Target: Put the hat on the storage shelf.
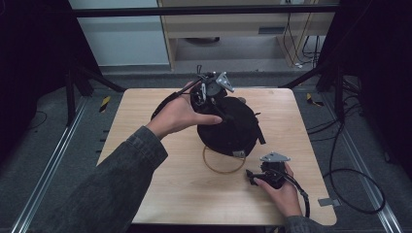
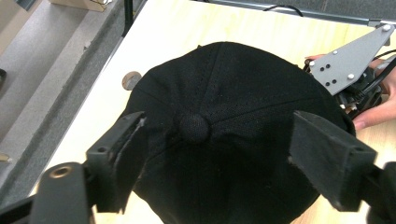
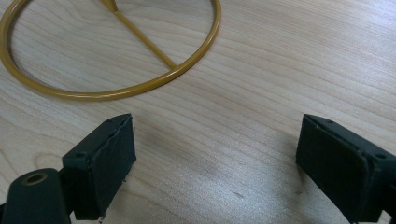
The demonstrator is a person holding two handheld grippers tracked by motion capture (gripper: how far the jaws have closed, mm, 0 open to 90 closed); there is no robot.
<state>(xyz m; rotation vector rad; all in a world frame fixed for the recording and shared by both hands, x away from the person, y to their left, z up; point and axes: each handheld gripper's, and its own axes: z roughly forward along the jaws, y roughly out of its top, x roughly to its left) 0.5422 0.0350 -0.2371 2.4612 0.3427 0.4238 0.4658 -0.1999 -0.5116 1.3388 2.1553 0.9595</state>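
A: Where's the cap (image 1: 228,127)?

B: Mid-table (image 1: 145,160), toward the far edge, perched on a yellow wire stand (image 1: 221,167). The left gripper (image 1: 212,92) hovers over its crown, jaws spread, nothing pinched.

A: And the right gripper (image 1: 257,177)?

B: Resting near the front right corner, jaws apart, empty.

A: How will the cap handle?

B: Light, soft cloth, probably; it'll crumple. Pinch the crown by its button (image 2: 193,127).

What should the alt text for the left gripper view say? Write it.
A black cap, seen from above with its top button centred, sits on a light wooden table. The left gripper hangs over it, open jaws on either side, not pressing.
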